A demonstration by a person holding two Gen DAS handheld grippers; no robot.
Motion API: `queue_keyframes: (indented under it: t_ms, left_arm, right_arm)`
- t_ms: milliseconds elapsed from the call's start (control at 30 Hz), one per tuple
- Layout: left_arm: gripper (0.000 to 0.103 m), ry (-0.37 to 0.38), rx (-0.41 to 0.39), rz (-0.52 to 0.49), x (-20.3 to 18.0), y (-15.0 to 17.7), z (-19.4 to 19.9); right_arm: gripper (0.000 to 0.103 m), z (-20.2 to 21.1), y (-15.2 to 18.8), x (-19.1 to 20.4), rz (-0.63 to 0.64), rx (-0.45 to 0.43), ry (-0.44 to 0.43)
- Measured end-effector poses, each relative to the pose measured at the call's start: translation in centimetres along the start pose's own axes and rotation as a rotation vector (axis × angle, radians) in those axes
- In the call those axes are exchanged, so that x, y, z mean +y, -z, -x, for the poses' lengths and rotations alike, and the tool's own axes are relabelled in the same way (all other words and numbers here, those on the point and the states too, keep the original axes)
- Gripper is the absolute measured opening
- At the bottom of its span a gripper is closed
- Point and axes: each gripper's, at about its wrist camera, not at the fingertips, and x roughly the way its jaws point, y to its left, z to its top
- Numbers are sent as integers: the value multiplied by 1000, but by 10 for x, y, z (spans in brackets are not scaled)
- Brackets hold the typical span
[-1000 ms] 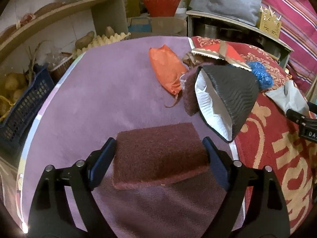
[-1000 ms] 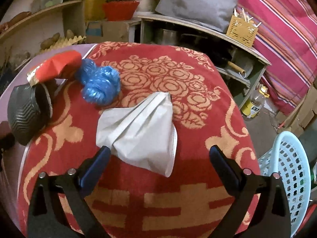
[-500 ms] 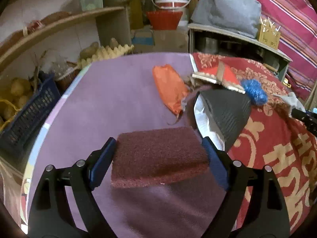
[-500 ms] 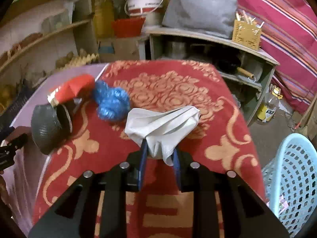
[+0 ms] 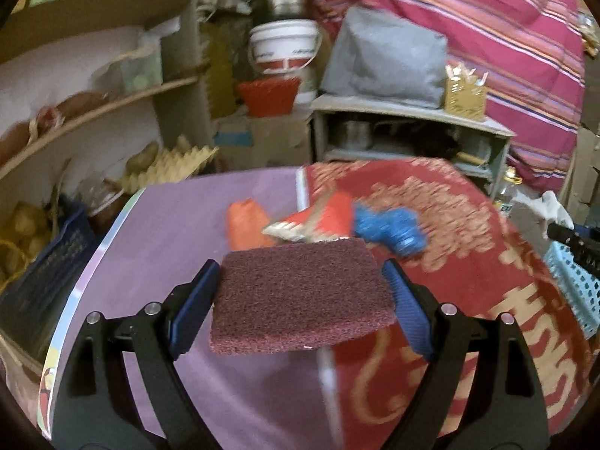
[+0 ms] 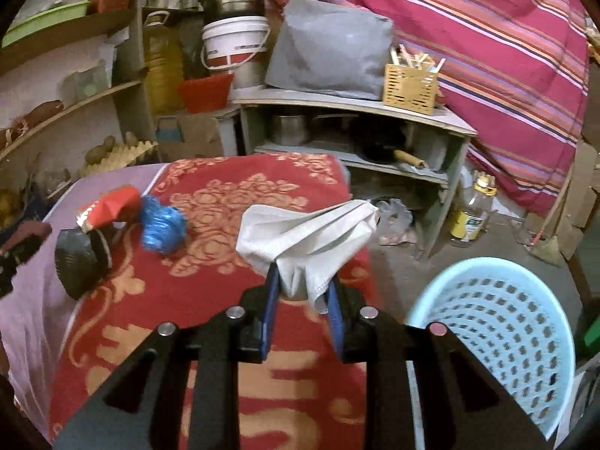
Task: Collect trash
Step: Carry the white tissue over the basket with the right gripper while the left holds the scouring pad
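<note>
The left gripper (image 5: pixel 302 292) fingers grip a maroon scouring pad (image 5: pixel 300 296) by its two sides, lifted above the counter (image 5: pixel 180 232). The right gripper (image 6: pixel 302 292) fingers are clamped on a crumpled white face mask (image 6: pixel 307 236), which fans out beyond the fingertips. A pale blue basket (image 6: pixel 498 333) sits just right of the right fingers.

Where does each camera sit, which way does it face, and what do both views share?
Left wrist: on the left tool, facing forward and down over the purple cloth; its fingers grip a scouring pad.
Right wrist: on the right tool, facing over the red cloth toward the basket; its fingers pinch a white mask.
Shared: blue bundle, red wrapper, white bucket.
</note>
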Motion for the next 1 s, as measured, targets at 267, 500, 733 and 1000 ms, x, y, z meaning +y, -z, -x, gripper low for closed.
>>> queue_keyframes:
  t_ms: [267,500,733,1000]
  left_arm:
    - [85,97,-35,-50,-89,-19,8]
    - [85,173,-57,-99,-162,-21,15]
    - [85,234,-59,-144,-217,-21,19]
    - [85,312,-76,-186,-273,-15,30]
  right_arm:
    - [25,27,13,-69,-9,-14,105]
    - [25,49,24,-124,-71,-36,141]
    - [25,56,32,-155,-107,-44,179]
    - [25,63,43,-190,-162,-44,183]
